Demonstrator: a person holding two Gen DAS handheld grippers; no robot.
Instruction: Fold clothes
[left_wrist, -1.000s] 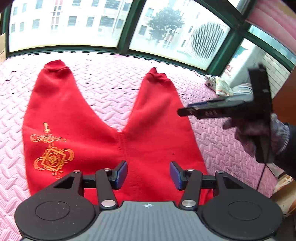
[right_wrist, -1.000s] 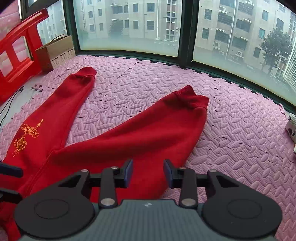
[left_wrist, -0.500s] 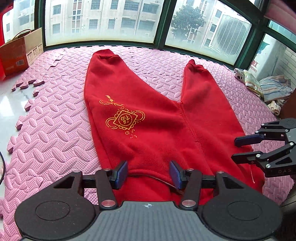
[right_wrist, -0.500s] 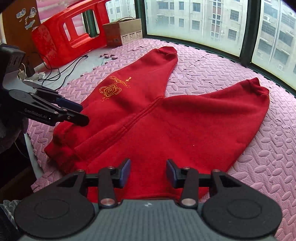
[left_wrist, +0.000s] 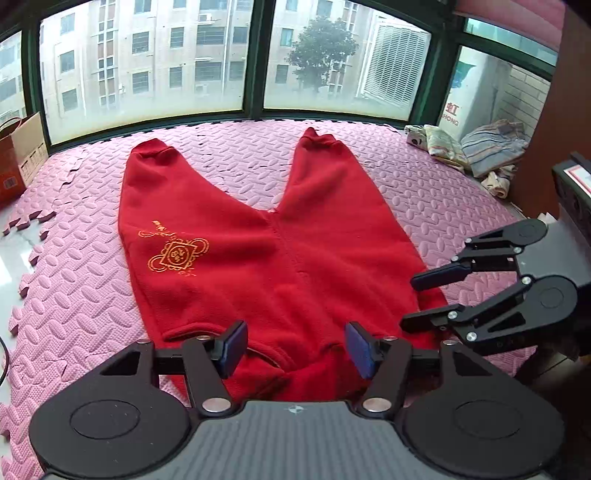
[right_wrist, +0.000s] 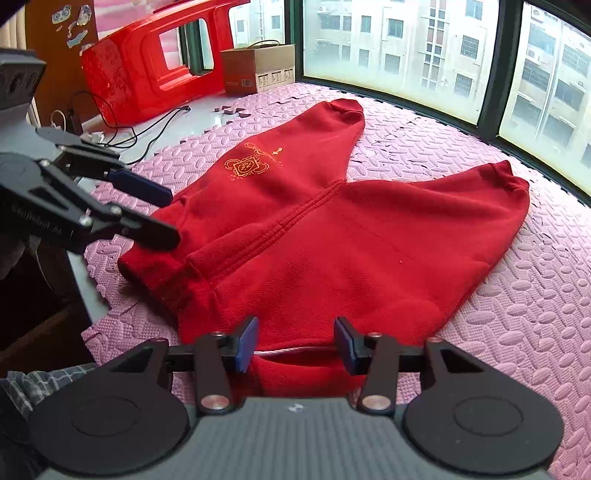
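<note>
Red fleece trousers (left_wrist: 295, 266) with a gold emblem (left_wrist: 177, 254) lie flat on the pink foam mat (left_wrist: 74, 302), legs spread in a V toward the window. My left gripper (left_wrist: 293, 349) is open just over the waistband's left part. My right gripper (right_wrist: 295, 345) is open over the waistband's right corner, where a white drawstring (right_wrist: 291, 350) shows. Each gripper appears in the other's view: the right gripper (left_wrist: 424, 299) at the trousers' right edge, the left gripper (right_wrist: 164, 216) by the waistband's far end (right_wrist: 147, 262). Both are empty.
A cardboard box (right_wrist: 258, 70) and a red plastic stool (right_wrist: 147, 62) stand at the mat's left end, with cables (right_wrist: 147, 125) on the bare floor. A pile of folded cloths (left_wrist: 476, 147) lies at the right end. Windows run along the far edge.
Both grippers have swung from over the trouser legs to the waistband end and drawn nearer to it. Both stay open. The trousers have not moved.
</note>
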